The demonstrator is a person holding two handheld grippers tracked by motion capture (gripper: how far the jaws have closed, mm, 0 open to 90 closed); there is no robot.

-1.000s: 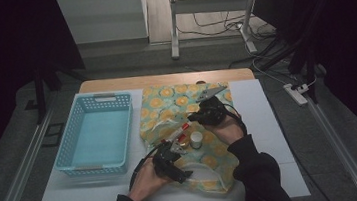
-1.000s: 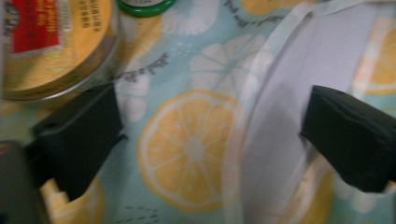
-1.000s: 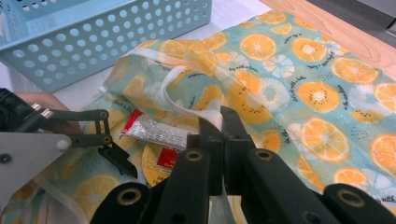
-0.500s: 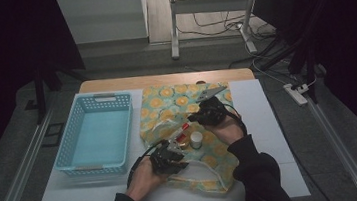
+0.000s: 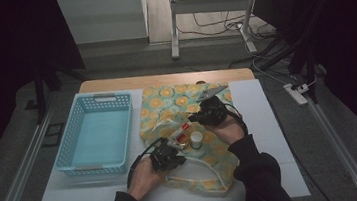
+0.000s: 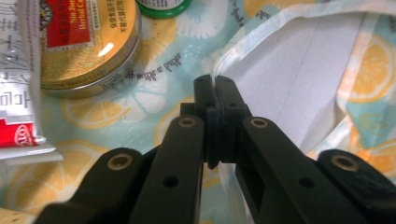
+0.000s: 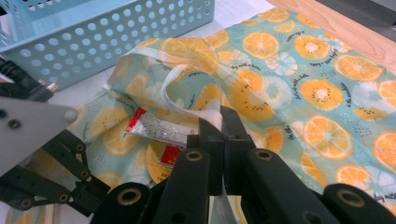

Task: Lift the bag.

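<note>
Left tool [image 6: 215, 88] just clamped on bag hem [image 6: 233, 46], gold tin [image 6: 84, 42] beside; right tool [image 7: 220, 122] pinching strap [image 7: 187, 109]

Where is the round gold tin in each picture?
High view: the gold tin lies on the fruit-print bag in the middle of the picture, just left of a small white bottle.
Left gripper view: it sits at the top left, beside the silver and red sachet.
Right gripper view: just left of the black jaws, half under the sachet.
Shared landmark: the silver and red sachet next to the tin.
</note>
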